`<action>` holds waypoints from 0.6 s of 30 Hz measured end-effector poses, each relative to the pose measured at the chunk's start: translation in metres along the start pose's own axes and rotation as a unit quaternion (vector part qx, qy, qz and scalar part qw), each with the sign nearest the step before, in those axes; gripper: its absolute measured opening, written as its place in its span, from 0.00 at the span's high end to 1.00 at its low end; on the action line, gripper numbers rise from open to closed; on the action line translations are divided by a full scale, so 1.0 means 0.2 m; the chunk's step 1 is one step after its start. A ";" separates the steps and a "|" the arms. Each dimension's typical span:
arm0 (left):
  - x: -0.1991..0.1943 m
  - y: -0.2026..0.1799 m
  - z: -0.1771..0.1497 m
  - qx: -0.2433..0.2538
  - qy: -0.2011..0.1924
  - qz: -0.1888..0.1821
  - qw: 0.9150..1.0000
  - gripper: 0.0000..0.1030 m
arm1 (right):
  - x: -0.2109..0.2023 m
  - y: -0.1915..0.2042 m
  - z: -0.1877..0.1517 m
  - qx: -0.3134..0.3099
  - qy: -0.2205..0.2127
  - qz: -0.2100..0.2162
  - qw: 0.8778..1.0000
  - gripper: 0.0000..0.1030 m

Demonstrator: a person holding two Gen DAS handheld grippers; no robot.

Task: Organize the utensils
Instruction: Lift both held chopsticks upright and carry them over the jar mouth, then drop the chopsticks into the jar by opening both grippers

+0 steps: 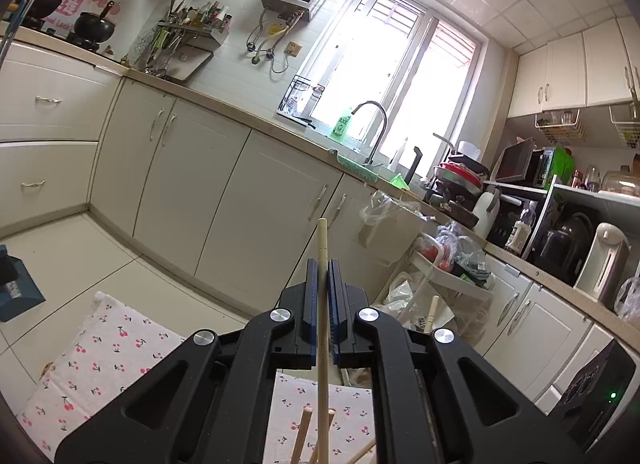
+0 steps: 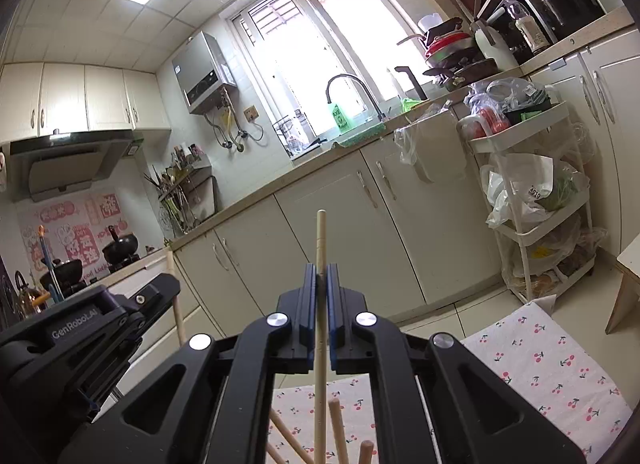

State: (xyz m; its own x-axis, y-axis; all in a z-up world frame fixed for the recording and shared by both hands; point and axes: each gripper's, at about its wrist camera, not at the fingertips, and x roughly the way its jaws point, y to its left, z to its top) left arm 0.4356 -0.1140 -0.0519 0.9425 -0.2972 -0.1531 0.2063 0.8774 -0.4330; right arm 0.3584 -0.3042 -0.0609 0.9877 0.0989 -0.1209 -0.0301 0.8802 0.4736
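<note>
My left gripper (image 1: 323,264) is shut on a pale wooden chopstick (image 1: 322,248) that stands upright between its blue pads and sticks out above them. My right gripper (image 2: 321,267) is shut on another upright wooden chopstick (image 2: 320,240). Both are held well above the table with the cherry-print cloth (image 1: 100,360), which also shows in the right wrist view (image 2: 552,364). Several more wooden chopstick ends (image 1: 302,434) poke up below the left gripper, and likewise below the right one (image 2: 338,428). What holds them is hidden. The left gripper's body (image 2: 76,328) shows at the right view's lower left.
Cream kitchen cabinets (image 1: 240,203) run under a counter with a sink tap (image 1: 376,131). A white cart (image 2: 532,199) loaded with bags stands at the right. A stove with black pots (image 1: 94,25) is at the far left. A blue object (image 1: 16,288) lies on the floor tiles.
</note>
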 end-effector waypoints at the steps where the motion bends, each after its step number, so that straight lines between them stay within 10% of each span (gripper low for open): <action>1: 0.01 0.00 -0.01 0.003 -0.001 0.001 1.000 0.95 | 0.00 0.00 -0.01 -0.002 0.000 0.000 1.000 0.94; 18: 0.01 0.07 -0.22 0.053 0.047 0.015 0.997 0.95 | -0.09 0.03 -0.15 -0.049 0.020 -0.008 0.999 0.94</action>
State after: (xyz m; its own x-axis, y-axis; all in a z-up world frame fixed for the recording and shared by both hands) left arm 0.4287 -0.1179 -0.0969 0.9207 -0.2993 -0.2506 0.2089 0.9201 -0.3313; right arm 0.3357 -0.2876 -0.0817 0.9812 0.1012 -0.1640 -0.0310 0.9227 0.3843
